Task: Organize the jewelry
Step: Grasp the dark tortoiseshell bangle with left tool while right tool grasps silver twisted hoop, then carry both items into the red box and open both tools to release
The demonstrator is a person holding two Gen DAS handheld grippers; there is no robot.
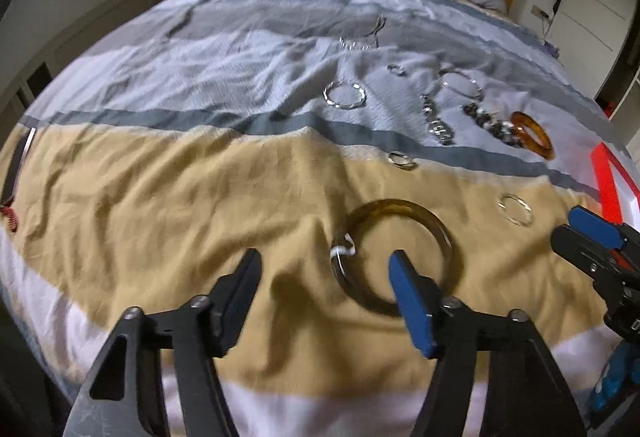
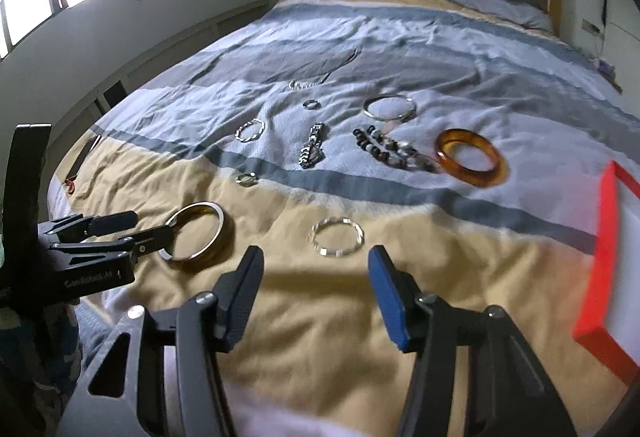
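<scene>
The left gripper stands partly open, with nothing pressed between its fingers. In the left wrist view its blue fingertip lies over the inside of the dark brown translucent bangle, and the black fingertip is outside the ring, so the near-left part of the rim, where a small white tag is tied, sits between the two. In the right wrist view one finger of this gripper reaches up to the rim of the same bangle; whether it touches the rim I cannot tell.

The right gripper is also half open and holds nothing. The thin twisted silver bangle lies flat on the tan stripe of the striped bed cover, just ahead of the fingertips and about in line with the gap between them.

So each hand has its own ring in front of it: the left is nearer to the brown bangle, the right nearer to the silver one. Both rings lie flat, so I judge that each grasp must take the rim from above, one finger inside and one outside.

Further up the bed lie a small silver ring, a silver watch, a dark beaded bracelet and an amber bangle. The red-edged white box stands to the right, probably the place for the pieces.
</scene>
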